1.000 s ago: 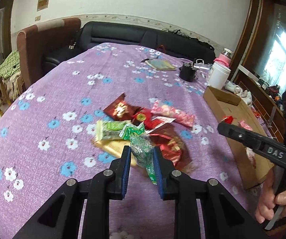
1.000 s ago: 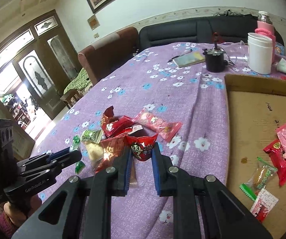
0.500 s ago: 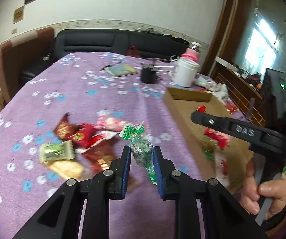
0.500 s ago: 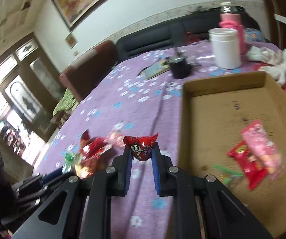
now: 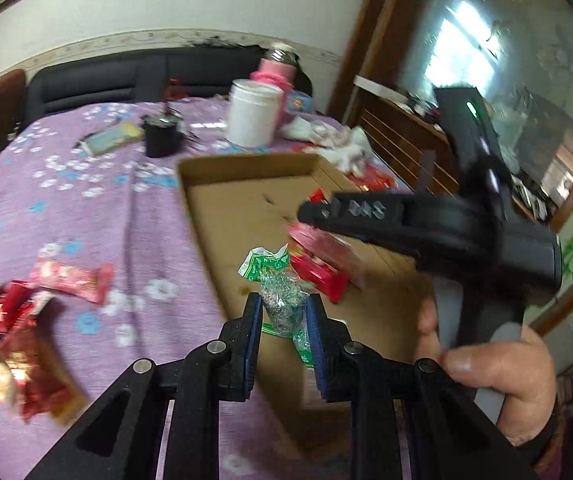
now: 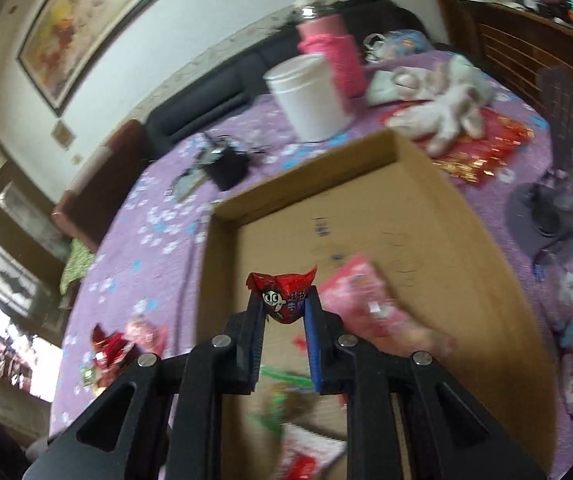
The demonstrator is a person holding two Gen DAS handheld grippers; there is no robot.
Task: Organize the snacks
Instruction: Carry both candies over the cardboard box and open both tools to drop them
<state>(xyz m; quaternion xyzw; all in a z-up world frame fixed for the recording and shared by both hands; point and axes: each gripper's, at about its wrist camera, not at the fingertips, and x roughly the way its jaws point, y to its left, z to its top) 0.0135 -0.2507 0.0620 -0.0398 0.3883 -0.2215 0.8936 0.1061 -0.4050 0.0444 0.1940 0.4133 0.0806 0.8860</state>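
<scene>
My left gripper (image 5: 283, 307) is shut on a green and clear snack packet (image 5: 278, 288) and holds it above the near left edge of the cardboard box (image 5: 242, 216). My right gripper (image 6: 284, 298) is shut on a small red snack packet (image 6: 284, 300) and holds it over the inside of the box (image 6: 418, 216). The right gripper also shows in the left wrist view (image 5: 318, 210), above red packets (image 5: 318, 260) lying in the box. A pink packet (image 6: 366, 304) lies in the box. Loose snacks (image 5: 18, 320) remain in a pile on the purple flowered tablecloth (image 5: 86, 184).
A white jar (image 5: 252, 114), a pink bottle (image 5: 276, 74) and a black cup (image 5: 160, 136) stand behind the box. A white cloth (image 6: 442, 108) and red wrapper lie at the far right. A black sofa (image 5: 126, 76) stands beyond the table.
Both grippers have swung right from the snack pile to the cardboard box, each still holding its packet. The right gripper now hangs over the box interior.
</scene>
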